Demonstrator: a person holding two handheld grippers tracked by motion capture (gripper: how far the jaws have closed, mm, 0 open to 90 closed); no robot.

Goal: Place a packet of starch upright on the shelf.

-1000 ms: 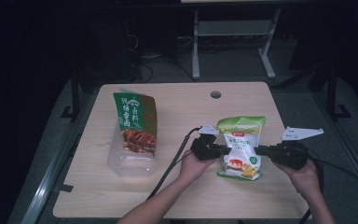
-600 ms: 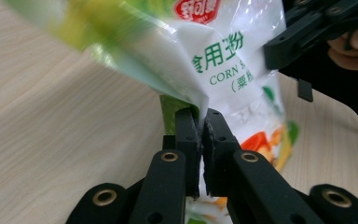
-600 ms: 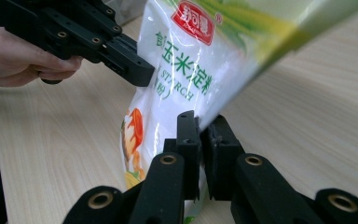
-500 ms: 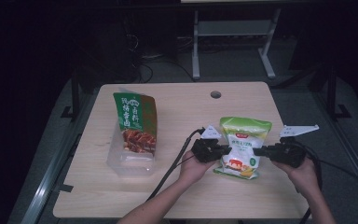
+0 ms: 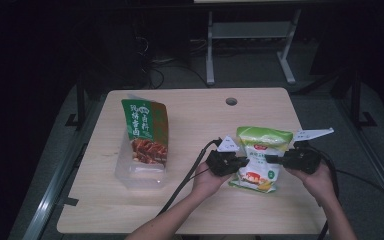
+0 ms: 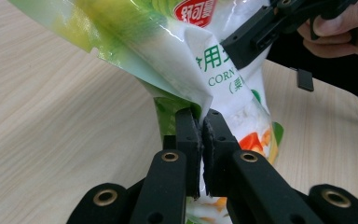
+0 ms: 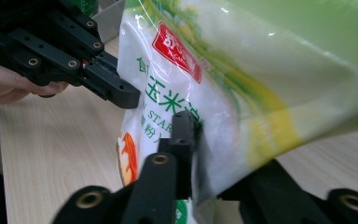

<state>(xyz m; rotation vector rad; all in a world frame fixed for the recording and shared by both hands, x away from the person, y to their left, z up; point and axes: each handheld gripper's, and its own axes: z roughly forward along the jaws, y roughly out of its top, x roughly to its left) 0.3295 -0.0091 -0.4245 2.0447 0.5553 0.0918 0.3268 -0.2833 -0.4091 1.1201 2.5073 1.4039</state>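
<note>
A green and white corn starch bag (image 5: 258,159) hangs upright just above the wooden table (image 5: 195,210), held between both grippers. My left gripper (image 5: 243,161) pinches its left edge; in the left gripper view the jaws (image 6: 201,122) are pressed together on a fold of the plastic. My right gripper (image 5: 271,159) grips the opposite edge. Its jaws (image 7: 197,130) have just been opening a little, with the bag's edge still between them and one jaw hidden behind the film. Each gripper view also shows the other gripper clamped on the bag.
At the table's left a green and brown snack bag (image 5: 144,131) stands in a clear plastic box (image 5: 139,174). A cable (image 5: 185,179) trails from the left gripper to the front edge. A round hole (image 5: 231,101) sits near the table's back edge.
The bag has sagged and twisted slightly between the grippers. Both hands stay almost where they were.
</note>
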